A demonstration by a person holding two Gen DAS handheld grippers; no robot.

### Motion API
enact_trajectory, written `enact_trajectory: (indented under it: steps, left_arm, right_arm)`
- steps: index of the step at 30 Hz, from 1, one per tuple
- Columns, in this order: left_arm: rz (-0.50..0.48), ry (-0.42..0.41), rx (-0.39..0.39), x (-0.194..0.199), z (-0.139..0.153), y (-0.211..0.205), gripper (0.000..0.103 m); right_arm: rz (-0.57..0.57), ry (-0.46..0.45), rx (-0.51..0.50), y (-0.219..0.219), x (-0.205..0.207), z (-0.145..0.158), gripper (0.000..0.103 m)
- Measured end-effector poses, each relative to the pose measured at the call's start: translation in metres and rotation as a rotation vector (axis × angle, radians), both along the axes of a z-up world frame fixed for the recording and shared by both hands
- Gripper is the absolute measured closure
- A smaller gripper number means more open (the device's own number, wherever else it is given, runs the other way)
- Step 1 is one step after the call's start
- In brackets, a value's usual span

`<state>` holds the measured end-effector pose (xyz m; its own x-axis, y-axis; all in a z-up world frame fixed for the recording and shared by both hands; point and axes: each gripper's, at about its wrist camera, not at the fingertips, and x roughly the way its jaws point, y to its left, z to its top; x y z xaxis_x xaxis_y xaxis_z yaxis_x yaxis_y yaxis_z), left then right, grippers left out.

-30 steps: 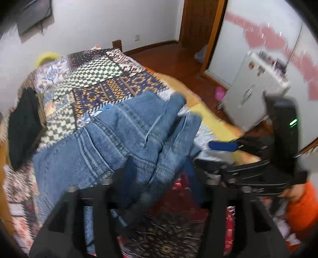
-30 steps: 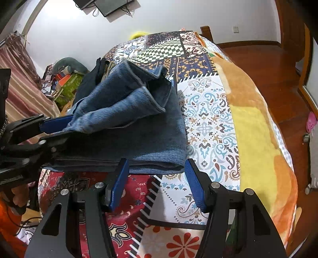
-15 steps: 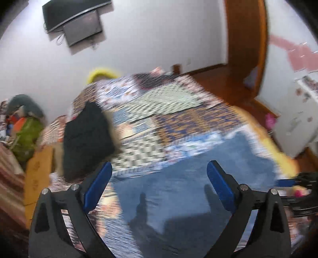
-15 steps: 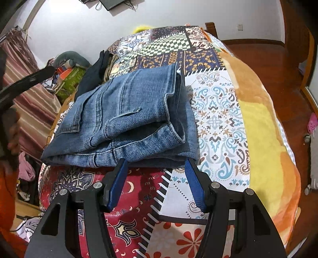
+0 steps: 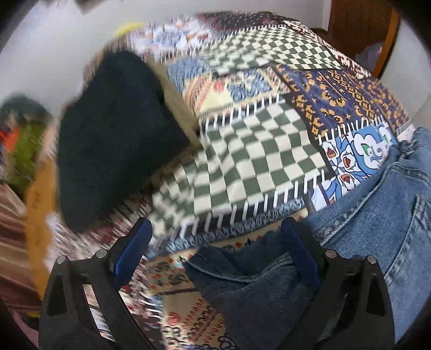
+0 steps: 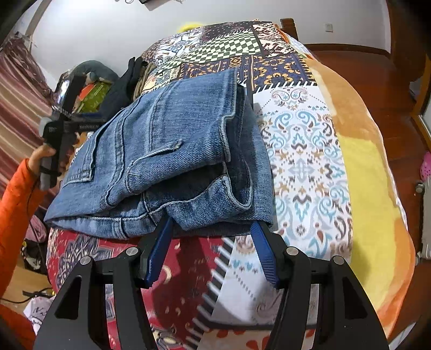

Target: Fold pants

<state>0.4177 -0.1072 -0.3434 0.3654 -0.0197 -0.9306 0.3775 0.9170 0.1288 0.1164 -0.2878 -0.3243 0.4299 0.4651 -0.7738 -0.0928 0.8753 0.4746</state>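
Bedroom in a home, w/ a bed [image 6: 358, 167] covered by a patchwork blanket [image 5: 242, 150] in checks, paisley & orange/yellow panels. Wood floor [image 6: 371, 70], white walls, a wall socket [image 6: 328, 26] & a wooden door [image 5: 358, 29] at the back. Striped curtain [image 6: 18, 88], dark clothes [image 5: 113, 134] piled on the bed & clutter alongside it, so lived-in, not a lab.

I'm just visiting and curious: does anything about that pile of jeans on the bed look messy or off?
Slightly: the folded jeans are uneven. The top layer sits askew, a hem corner curls up near the right gripper, and the edges don't line up.
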Motion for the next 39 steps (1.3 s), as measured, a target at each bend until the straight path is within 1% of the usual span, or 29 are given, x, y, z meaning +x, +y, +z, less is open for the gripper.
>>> enact_trajectory:
  steps: [3, 7, 10, 13, 16, 20, 26, 27, 31, 33, 35, 39]
  left_arm:
    - [0.029, 0.023, -0.060, -0.010, -0.006, 0.021, 0.005]
    - [0.047, 0.013, -0.080, -0.038, -0.004, 0.045, 0.005]
    - [0.060, 0.013, -0.081, -0.063, 0.004, 0.065, 0.005]
    - [0.077, 0.006, -0.100, -0.094, 0.016, 0.080, 0.005]
    - [0.092, -0.024, -0.131, -0.124, 0.027, 0.084, 0.005]
    - [0.085, -0.024, -0.182, -0.165, 0.033, 0.074, 0.005]
    - [0.072, -0.011, -0.259, -0.200, 0.038, 0.053, 0.006]
    - [0.067, -0.016, -0.261, -0.204, 0.040, 0.050, 0.006]
    - [0.031, -0.104, -0.194, -0.217, 0.060, 0.042, 0.008]
    - [0.025, -0.160, -0.184, -0.220, 0.076, 0.043, 0.009]
    - [0.026, -0.232, -0.192, -0.220, 0.098, 0.042, 0.009]
    - [0.004, -0.307, -0.240, -0.207, 0.125, 0.033, 0.009]
  right_arm:
    - [0.005, -0.002, -0.026, 0.002, 0.013, 0.001, 0.047]
    - [0.014, -0.015, -0.068, 0.008, 0.033, 0.004, 0.047]
    - [0.011, -0.036, -0.096, 0.014, 0.053, 0.007, 0.047]
    - [0.005, -0.048, -0.092, 0.015, 0.067, 0.010, 0.047]
    - [-0.005, -0.059, -0.090, 0.016, 0.072, 0.014, 0.047]
    - [-0.019, -0.076, -0.078, 0.011, 0.059, 0.025, 0.047]
    - [-0.009, -0.134, -0.104, 0.013, 0.029, 0.055, 0.047]
    - [-0.007, -0.144, -0.106, 0.014, 0.024, 0.060, 0.047]
    - [0.006, -0.178, -0.109, 0.021, 0.008, 0.076, 0.047]
    - [0.025, -0.196, -0.113, 0.027, 0.002, 0.083, 0.047]
    - [0.044, -0.211, -0.117, 0.035, -0.002, 0.089, 0.047]
    - [0.087, -0.241, -0.114, 0.054, -0.005, 0.096, 0.047]
